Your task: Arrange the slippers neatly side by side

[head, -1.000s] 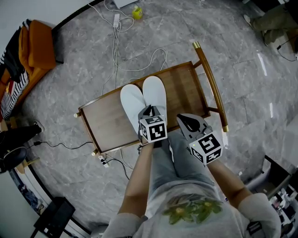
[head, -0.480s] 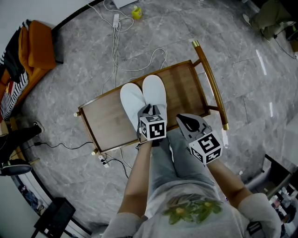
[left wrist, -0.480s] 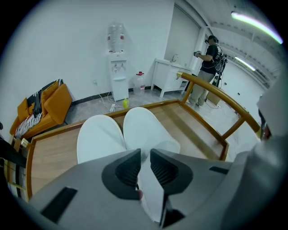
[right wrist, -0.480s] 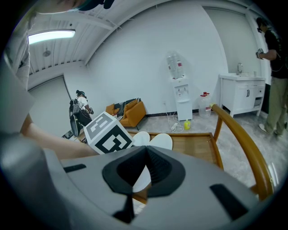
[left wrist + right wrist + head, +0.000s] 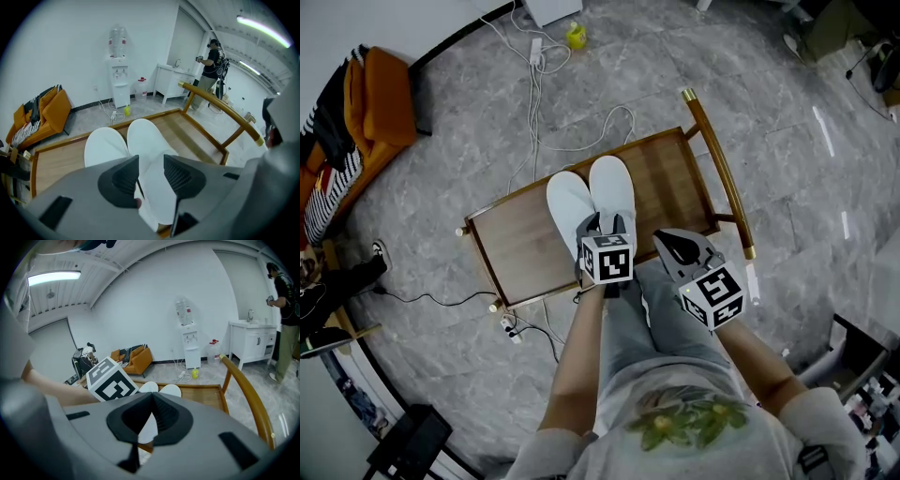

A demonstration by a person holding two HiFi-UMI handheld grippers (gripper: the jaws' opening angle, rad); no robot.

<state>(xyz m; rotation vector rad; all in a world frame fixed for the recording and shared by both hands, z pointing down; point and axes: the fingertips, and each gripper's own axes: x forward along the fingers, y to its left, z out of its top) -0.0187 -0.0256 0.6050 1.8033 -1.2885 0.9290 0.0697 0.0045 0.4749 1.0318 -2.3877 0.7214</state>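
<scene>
Wooden bench (image 5: pixel 525 253), grey stone floor: white slippers (image 5: pixel 609 187) lie touching, side by side, long axes near-to-far, toes far. Left gripper (image 5: pixel 151 171), the nearer: jaws just opened, loosely straddling right slipper (image 5: pixel 150 145) at its heel. Right gripper (image 5: pixel 152 420): closed, empty, right of the pair.

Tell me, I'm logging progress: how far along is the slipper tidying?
Done: both white slippers lie side by side, touching, on the wooden bench. In hand: the left gripper has just been opening its jaws around one slipper's heel. Left: draw it clear; the right gripper is shut, empty.
</scene>
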